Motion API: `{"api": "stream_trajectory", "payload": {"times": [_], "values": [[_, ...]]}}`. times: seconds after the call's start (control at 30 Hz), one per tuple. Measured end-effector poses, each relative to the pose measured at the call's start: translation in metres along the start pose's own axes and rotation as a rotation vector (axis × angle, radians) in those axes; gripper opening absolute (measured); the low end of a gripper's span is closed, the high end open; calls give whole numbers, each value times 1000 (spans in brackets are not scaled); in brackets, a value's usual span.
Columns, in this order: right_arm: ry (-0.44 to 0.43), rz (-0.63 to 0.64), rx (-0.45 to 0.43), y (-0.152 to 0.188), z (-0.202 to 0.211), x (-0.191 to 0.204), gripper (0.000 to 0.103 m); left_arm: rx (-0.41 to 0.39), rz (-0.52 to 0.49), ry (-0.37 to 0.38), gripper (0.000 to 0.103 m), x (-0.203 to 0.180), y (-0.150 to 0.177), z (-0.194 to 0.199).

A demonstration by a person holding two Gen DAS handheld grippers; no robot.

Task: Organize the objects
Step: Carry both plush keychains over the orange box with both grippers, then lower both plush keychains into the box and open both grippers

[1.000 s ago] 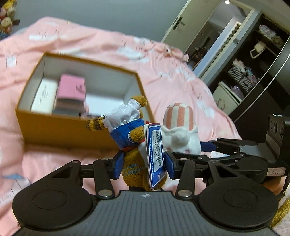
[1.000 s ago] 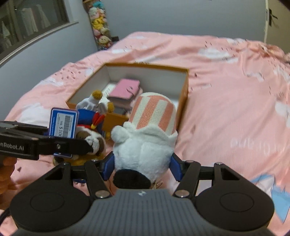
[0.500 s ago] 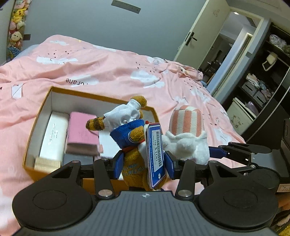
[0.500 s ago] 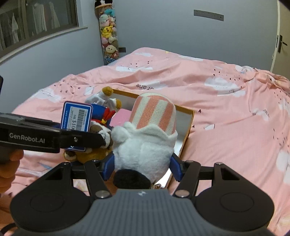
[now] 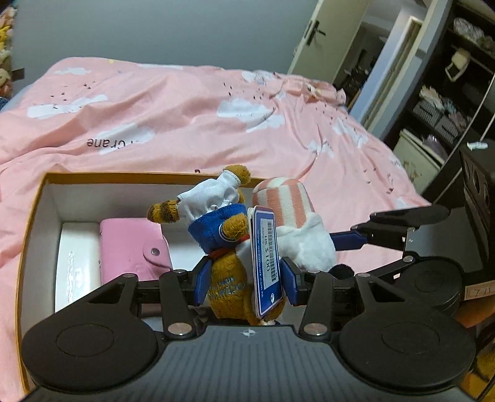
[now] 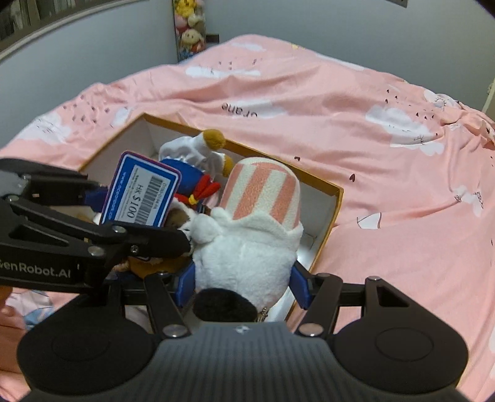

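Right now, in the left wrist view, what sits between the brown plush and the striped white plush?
The brown plush's blue price tag hangs between it and the striped white plush, in the left wrist view.

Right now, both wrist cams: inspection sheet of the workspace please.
Surface: pink bedspread with cloud print.
Job's things: orange box open, holding a pink wallet beside a white case.
Grippers: left gripper shut on brown plush with blue price tag; right gripper shut on white striped plush; both over the box.
Clutter: nothing seen.
Cables: nothing seen.
Surroundings: open door, dark shelves, hanging plush toys.
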State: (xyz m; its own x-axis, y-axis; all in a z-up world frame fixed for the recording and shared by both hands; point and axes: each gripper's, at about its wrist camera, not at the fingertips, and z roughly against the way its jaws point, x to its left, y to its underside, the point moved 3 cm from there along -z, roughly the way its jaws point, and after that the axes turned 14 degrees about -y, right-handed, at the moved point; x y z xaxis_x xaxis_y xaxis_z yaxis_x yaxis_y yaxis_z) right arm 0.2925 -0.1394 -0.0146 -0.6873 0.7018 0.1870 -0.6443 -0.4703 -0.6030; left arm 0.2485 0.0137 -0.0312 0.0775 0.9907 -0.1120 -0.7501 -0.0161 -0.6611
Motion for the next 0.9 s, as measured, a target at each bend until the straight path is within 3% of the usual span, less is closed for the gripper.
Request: {"api": "stream_trajectory", "payload": {"times": [0.2,0.43,0.53,0.9], "values": [[6,15,64,-17,-28,-17,63,40,-40,-9,54,10,-13,-30],[48,-11,136,-27,-55,-29,64,176,-13,1,54,24,-19,-62],[28,-21,165,-28,-66,-29,65,216,-44,-23,54,26,-19,-74],[80,164,235,-23,-82,-19,67,237,-127,-23,59,20,-16,-93]]}}
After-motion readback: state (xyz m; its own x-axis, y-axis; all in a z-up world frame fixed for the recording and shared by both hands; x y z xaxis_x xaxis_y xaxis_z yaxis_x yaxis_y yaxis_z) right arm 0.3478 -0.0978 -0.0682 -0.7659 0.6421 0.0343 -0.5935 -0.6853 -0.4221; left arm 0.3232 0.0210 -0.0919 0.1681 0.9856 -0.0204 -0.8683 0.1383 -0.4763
